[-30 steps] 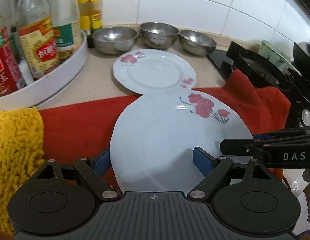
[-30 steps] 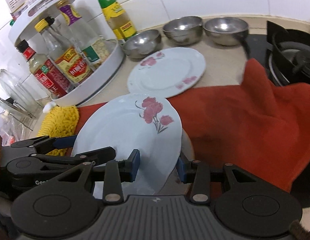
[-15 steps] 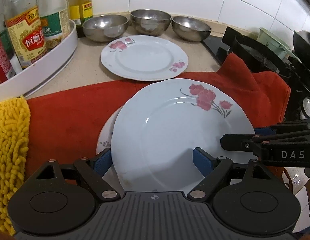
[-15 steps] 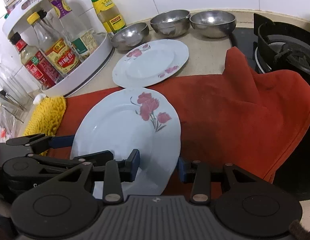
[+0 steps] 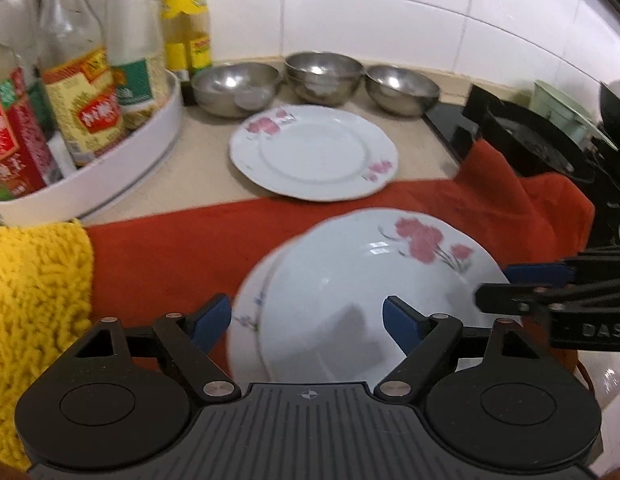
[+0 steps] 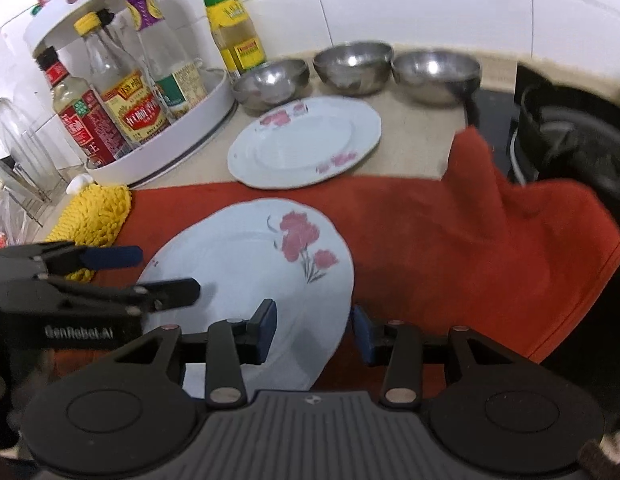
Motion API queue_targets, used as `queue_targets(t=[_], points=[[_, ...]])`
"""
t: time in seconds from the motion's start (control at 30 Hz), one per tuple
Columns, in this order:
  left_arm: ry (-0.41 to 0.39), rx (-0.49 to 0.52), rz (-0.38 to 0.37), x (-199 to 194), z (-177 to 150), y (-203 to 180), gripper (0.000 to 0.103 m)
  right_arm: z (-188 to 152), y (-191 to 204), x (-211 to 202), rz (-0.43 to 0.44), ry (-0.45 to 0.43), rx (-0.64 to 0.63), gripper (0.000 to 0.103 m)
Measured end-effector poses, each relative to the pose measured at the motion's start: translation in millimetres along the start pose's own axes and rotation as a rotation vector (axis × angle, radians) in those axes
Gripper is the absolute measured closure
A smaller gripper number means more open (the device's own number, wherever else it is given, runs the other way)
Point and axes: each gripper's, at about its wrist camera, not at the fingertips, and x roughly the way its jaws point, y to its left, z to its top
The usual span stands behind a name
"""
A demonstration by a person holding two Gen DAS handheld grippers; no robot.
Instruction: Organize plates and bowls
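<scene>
White wall tiles (image 5: pixel 350 20) back a beige counter (image 5: pixel 197 176); a stove (image 6: pixel 570 152) stands at its right end. One red cloth (image 6: pixel 450 240) covers the near counter, with one yellow mat (image 5: pixel 33 300) at its left edge. One white turntable rack (image 6: pixel 181 136) carries at least four bottles; one green-capped bottle (image 6: pixel 229 28) stands just beside it. Plates: three. A far plate (image 5: pixel 314 152) lies flat, its near rim overlapping the cloth; a top plate (image 5: pixel 362 292) rests on the cloth over a lower plate (image 5: pixel 249 312), of which only the left rim shows. Bowls: three steel bowls (image 5: pixel 322 76) in a row by the wall. Left gripper (image 5: pixel 305 320) has its jaws wide apart, straddling the stacked plates' near rim. Right gripper (image 6: pixel 314 328) has its jaws parted across the top plate's right rim, not pinching it.
</scene>
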Motion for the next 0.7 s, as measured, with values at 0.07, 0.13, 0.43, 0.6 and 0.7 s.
queue_targets(t=[0.07,0.13,0.43,0.6,0.7], points=[[-0.001,-0.02,0.023,0.2,2.2,5.1,0.016,2.0,-2.9,-0.3,0.007,-0.006,0.003,0.064],[-0.002,-0.038,0.04,-1.6,3.7,11.4,0.015,3.3,-5.3,3.2,0.009,0.0,0.004,0.064],[0.012,-0.008,0.032,7.7,15.8,22.5,0.013,2.5,13.5,25.4,0.046,0.069,-0.01,0.058],[0.002,0.011,0.016,13.9,30.2,28.9,0.011,16.0,0.9,17.3,0.0,0.006,0.024,0.059],[-0.001,0.005,-0.007,21.2,43.6,33.5,0.011,29.1,-10.2,15.5,-0.042,-0.02,0.049,0.059]])
